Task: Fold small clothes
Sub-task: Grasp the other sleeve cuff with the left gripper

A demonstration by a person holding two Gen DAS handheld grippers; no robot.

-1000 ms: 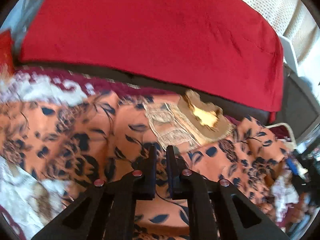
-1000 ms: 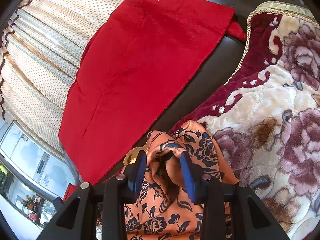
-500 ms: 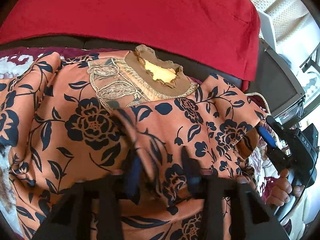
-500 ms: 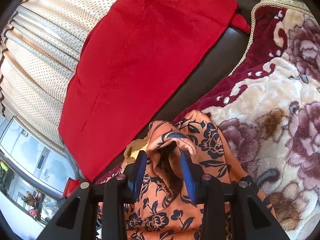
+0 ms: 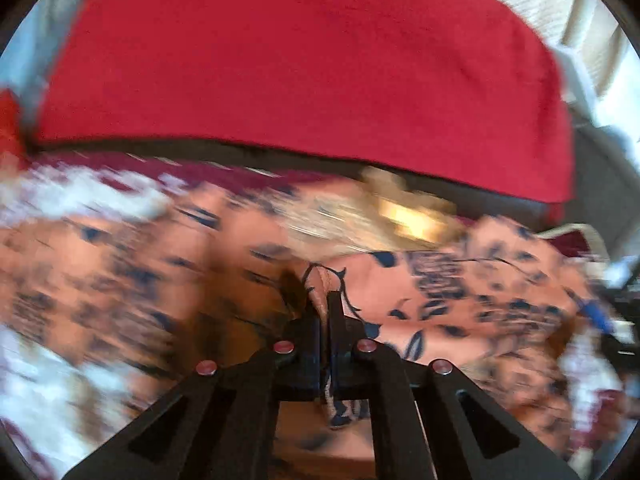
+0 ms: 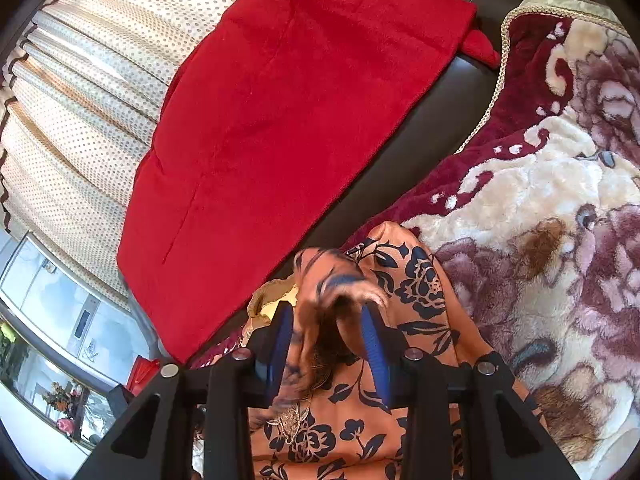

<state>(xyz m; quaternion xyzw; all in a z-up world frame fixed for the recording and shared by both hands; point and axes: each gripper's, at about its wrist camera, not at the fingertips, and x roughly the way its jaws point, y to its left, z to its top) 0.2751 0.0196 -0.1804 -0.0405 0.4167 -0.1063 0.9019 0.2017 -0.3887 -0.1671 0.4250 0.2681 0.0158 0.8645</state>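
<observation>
An orange dress with dark blue flowers [image 5: 460, 280] lies on a plush floral blanket; its gold embroidered neckline [image 5: 408, 216] faces the sofa back. The left wrist view is motion-blurred. My left gripper [image 5: 325, 300] is shut on a fold of the dress. In the right wrist view my right gripper [image 6: 328, 312] has its blue-padded fingers [image 6: 374, 344] apart, with a bunched fold of the dress [image 6: 408, 280] between them and blurred.
A red cloth [image 6: 288, 112] drapes over the dark sofa back [image 6: 432, 136]. The maroon and cream floral blanket [image 6: 560, 200] covers the seat. Dotted cream curtains [image 6: 92, 92] and a window are at the left of the right wrist view.
My left gripper has closed on a dress fold and swung back left, blurring the view. In the right view the fold between my fingers has shifted and blurred; the fingers stay apart.
</observation>
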